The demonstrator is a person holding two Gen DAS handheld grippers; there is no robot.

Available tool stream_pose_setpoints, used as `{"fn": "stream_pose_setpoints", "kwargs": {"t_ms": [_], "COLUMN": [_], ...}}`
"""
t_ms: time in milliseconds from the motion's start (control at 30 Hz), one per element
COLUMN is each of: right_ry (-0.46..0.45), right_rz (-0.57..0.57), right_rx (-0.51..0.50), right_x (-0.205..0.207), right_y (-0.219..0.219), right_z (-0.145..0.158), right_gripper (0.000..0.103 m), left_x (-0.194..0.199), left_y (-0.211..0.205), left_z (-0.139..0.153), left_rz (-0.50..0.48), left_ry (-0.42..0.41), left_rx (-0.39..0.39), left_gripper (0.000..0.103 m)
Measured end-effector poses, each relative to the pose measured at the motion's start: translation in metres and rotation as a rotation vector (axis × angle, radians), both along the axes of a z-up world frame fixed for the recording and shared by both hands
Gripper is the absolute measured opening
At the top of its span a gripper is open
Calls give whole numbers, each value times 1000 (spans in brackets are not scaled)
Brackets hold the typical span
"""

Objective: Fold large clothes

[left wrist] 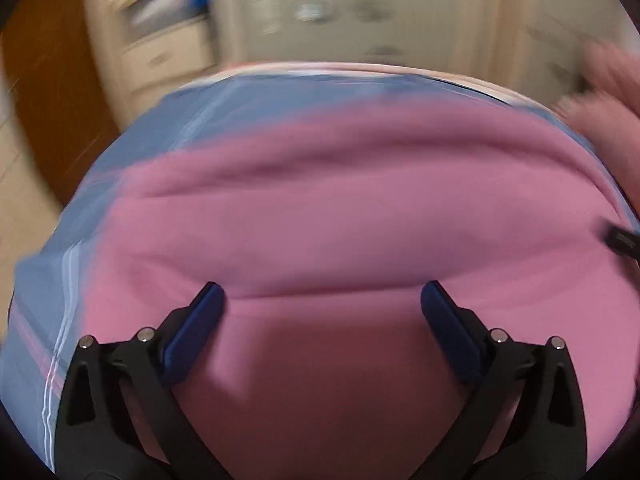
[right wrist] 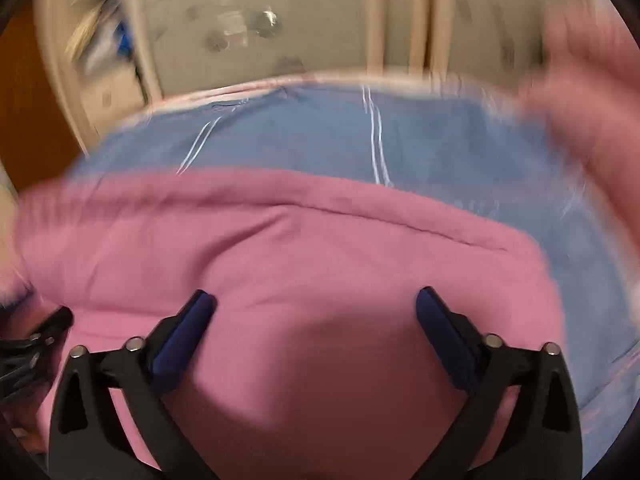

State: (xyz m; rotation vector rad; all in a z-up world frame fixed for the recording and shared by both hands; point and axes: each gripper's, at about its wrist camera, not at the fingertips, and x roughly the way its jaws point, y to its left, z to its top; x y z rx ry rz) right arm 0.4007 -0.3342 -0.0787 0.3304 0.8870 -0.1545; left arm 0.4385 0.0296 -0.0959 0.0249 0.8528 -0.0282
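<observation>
A large pink garment (left wrist: pixel 340 216) lies spread on a blue bed sheet (left wrist: pixel 132 148) with thin white stripes. My left gripper (left wrist: pixel 322 300) is open and empty, its blue pads just above the pink cloth. In the right wrist view the same pink garment (right wrist: pixel 280 248) covers the near part of the blue sheet (right wrist: pixel 440 148). My right gripper (right wrist: pixel 316 300) is open and empty above the cloth. The tip of the other gripper shows at the left edge of the right wrist view (right wrist: pixel 36 344). Both views are blurred by motion.
More pink fabric (right wrist: pixel 592 112) is piled at the far right of the bed. Beyond the bed stand a beige cabinet with drawers (left wrist: pixel 160 48) and a wardrobe (right wrist: pixel 280 32). A brown wooden panel (left wrist: pixel 48 92) is at the left.
</observation>
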Motion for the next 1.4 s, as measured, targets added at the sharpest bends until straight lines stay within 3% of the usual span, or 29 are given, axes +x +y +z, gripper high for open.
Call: {"fn": "stream_pose_setpoints", "kwargs": {"t_ms": [33,100,133,167,200,233,300,367,433,500,600,633,700,767,833,900,967,1067,1167,1400], "right_ry": [34,103,156,150,113,66,-97,-197,-197,-111,-65,-51,-41,-92,-169,-249,-306,-374,-370,-355], "right_rz": [-129,-272,-318,-339,-356,-373,-317,-192,-64,2,-8,-8,-49,-82,-76,-94,-87,-85,-91,-105], "right_rx": [-40,-96,-71,-27,-23,-47,-94,-107,-144,-188,-93,-47,-31,-11,-50,-135,-171,-195,-229,-241], "right_x": [-4,-14,-23,-38,-50,-68,-107,-136,-159,-159,-151,-150,-164,-198,-230,-273,-309,-362,-387,-415], "right_y": [-25,-62,-80,-91,-96,-94,-67,-26,17,49,42,37,25,31,47,68,85,112,120,122], "right_z": [-6,-20,-31,-33,-29,-19,16,35,33,10,-22,-26,-14,11,39,68,83,97,96,97], "right_gripper": [101,101,101,100,99,96,96,98,102,102,102,102,102,102,102,102,102,102,102,102], "left_x": [7,9,4,-5,-20,-34,-82,-128,-154,-155,-131,-129,-140,-177,-226,-279,-322,-365,-402,-437], "left_y": [27,67,88,104,113,114,92,55,20,-22,-49,-53,-51,-47,-46,-52,-58,-61,-57,-58], "left_z": [-3,-11,-16,-13,-5,4,31,53,59,44,-3,-14,-6,24,54,80,98,117,133,142], "left_rz": [82,204,256,272,287,293,217,85,-9,-96,-98,-94,-67,-59,-97,-106,-121,-137,-131,-133], "left_ry": [20,65,87,82,58,33,-82,-187,-239,-193,-17,-4,-13,-65,-188,-291,-340,-379,-407,-425], "left_rx": [-19,-27,-49,-85,-120,-127,-140,-101,-34,16,32,37,34,-11,-47,-14,-8,-18,-17,-4], "left_gripper": [101,101,101,98,90,89,92,101,101,101,101,101,101,100,101,101,101,101,101,101]}}
